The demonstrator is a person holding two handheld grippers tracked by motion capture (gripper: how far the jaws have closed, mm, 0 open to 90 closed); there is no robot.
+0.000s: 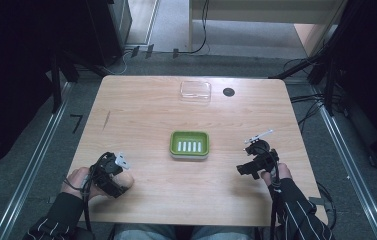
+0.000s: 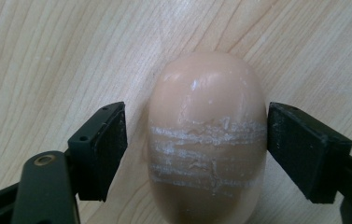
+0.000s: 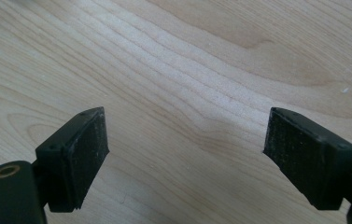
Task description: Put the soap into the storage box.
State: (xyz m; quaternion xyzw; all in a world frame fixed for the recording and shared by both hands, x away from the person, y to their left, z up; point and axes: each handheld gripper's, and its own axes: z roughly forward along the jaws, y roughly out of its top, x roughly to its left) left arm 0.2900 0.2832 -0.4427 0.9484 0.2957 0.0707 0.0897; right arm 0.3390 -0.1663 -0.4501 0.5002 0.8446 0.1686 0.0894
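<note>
Lying on the wooden table near its front left corner: an oval, flesh-coloured bar of soap, scored across its top with whitish scratch lines. Straddling that soap, the left gripper, jaws standing spread with one pad to each side; looking clear of the soap on the left, sitting right at its edge on the right, though whether touching there cannot be told. Gripping the left gripper from below in the high view, the left hand, coming out of a striped sleeve. Sitting at the table's middle, a green soap dish with a row of white slots in its floor. Resting farther back, near the far edge, a clear plastic lid, and just right of it a dark round hole. Hovering over bare wood toward the front right, the right gripper, held by the right hand. Standing wide apart too, the jaws of the right gripper, pinching nothing.
</note>
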